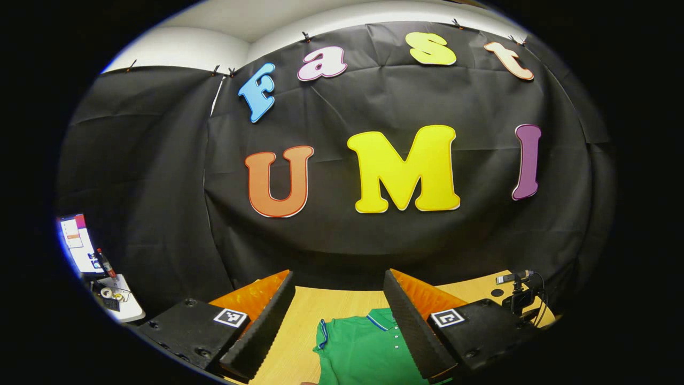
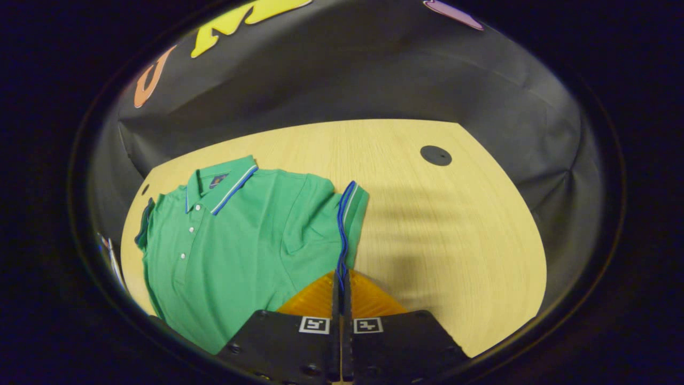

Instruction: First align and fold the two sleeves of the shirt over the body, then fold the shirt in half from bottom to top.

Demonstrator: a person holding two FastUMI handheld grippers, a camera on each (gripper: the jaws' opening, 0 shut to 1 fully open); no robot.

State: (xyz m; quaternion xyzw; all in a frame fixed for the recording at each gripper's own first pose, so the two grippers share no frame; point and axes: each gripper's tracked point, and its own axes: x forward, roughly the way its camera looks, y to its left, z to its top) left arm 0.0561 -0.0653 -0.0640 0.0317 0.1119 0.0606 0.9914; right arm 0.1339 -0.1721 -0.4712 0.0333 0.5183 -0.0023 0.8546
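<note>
The green shirt (image 2: pixel 240 235) lies flat on the table (image 2: pixel 438 230), front side up. It has a collar with blue and white stripes, and small white buttons run down below the collar. In the right gripper view the shirt sits on the left part of the table. One sleeve (image 2: pixel 350 214), with a blue and white edge, points toward the right gripper (image 2: pixel 340 278). That sleeve is lifted a little, and its striped edge runs straight down into the fingers. The right gripper's fingers are pressed close together, and the edge of the sleeve is pinched between them. The other sleeve (image 2: pixel 144 222) lies at the far left side of the shirt, near the table's edge.

In the left gripper view the shirt (image 1: pixel 363 347) shows low down, between the two fingers of the left gripper (image 1: pixel 339 321). These fingers are spread wide apart and hold nothing. They hang above the table (image 1: pixel 310 321), pointing at the black cloth wall (image 1: pixel 374 240).

A round black spot (image 2: pixel 435 155) sits on the table, well apart from the shirt. A small black camera on a stand (image 1: pixel 517 294) is at the far right of the table. Off to the left, a lit screen (image 1: pixel 77 243) stands beside a small white table (image 1: pixel 125 302) with little things on it.
</note>
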